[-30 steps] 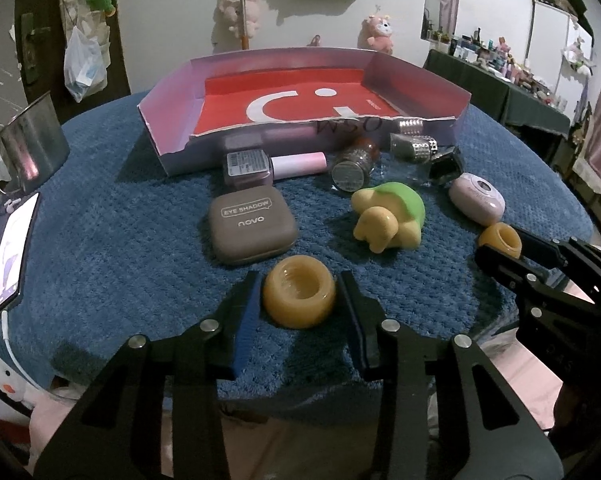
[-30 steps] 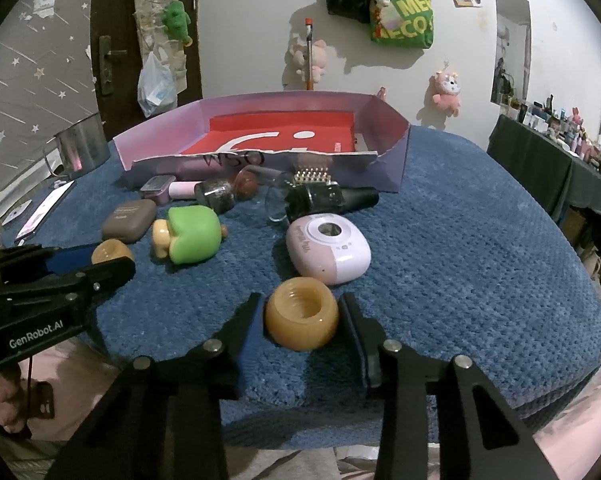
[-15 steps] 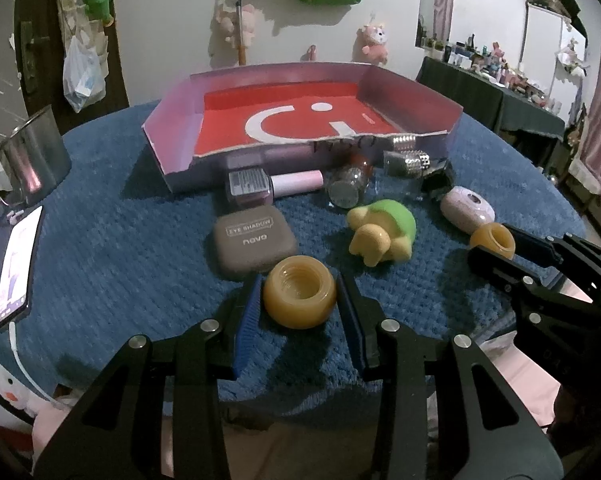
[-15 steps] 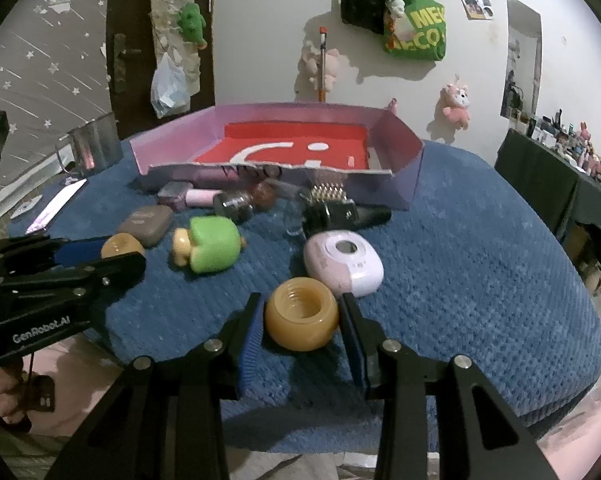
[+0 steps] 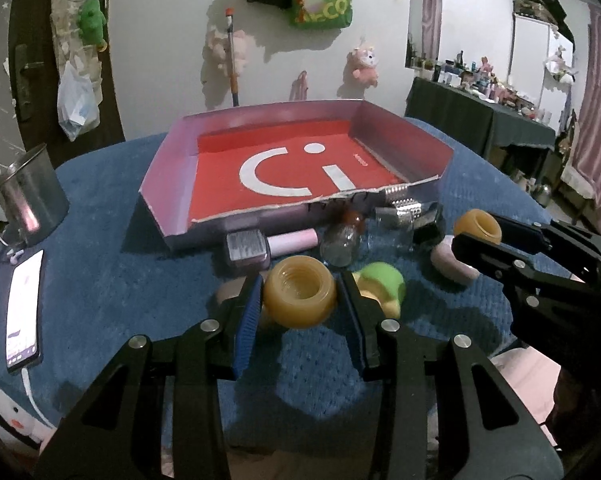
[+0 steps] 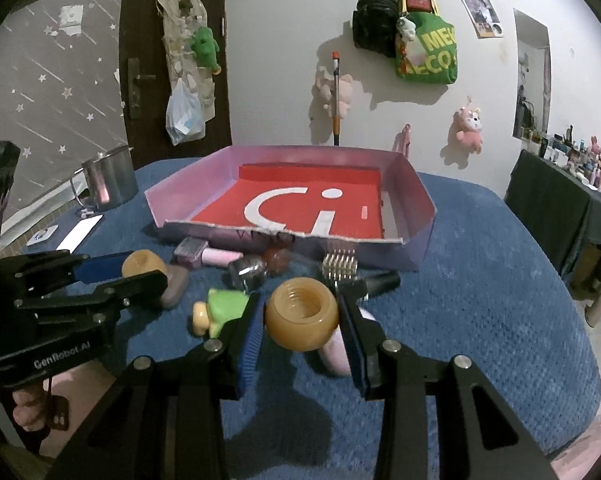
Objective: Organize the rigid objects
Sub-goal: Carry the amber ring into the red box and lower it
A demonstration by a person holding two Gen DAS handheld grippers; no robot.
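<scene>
A: Start at the left edge. What sits there?

B: In the left wrist view, a metal mug [image 5: 28,196] stands on the blue-covered surface [image 5: 100,280], with a phone [image 5: 23,308] lying flat just in front of it.

A: And the left claw?

B: The left claw [image 5: 300,300] is clamped on an amber ring [image 5: 300,298]; both blue pads press its sides, and the ring hangs above the cloth with its threaded hole facing up.

A: What lies past it?

B: The pink-walled box [image 5: 172,184] with a red floor, open at the top. Along its near wall: a nail polish bottle [image 5: 268,246] on its side, a small glass jar [image 5: 338,244], then a studded silver cap [image 5: 400,210]. A green and yellow toy [image 5: 380,290] sits just right of the held ring.

A: And the right claw?

B: In the right wrist view, the right claw [image 6: 302,316] grips a second amber ring [image 6: 302,314] the same way, pads tight on both sides, lifted off the cloth. A pink oval case [image 6: 336,350] lies partly hidden beneath it. Neither ring is in the box; both are held in front of its near wall.
</scene>
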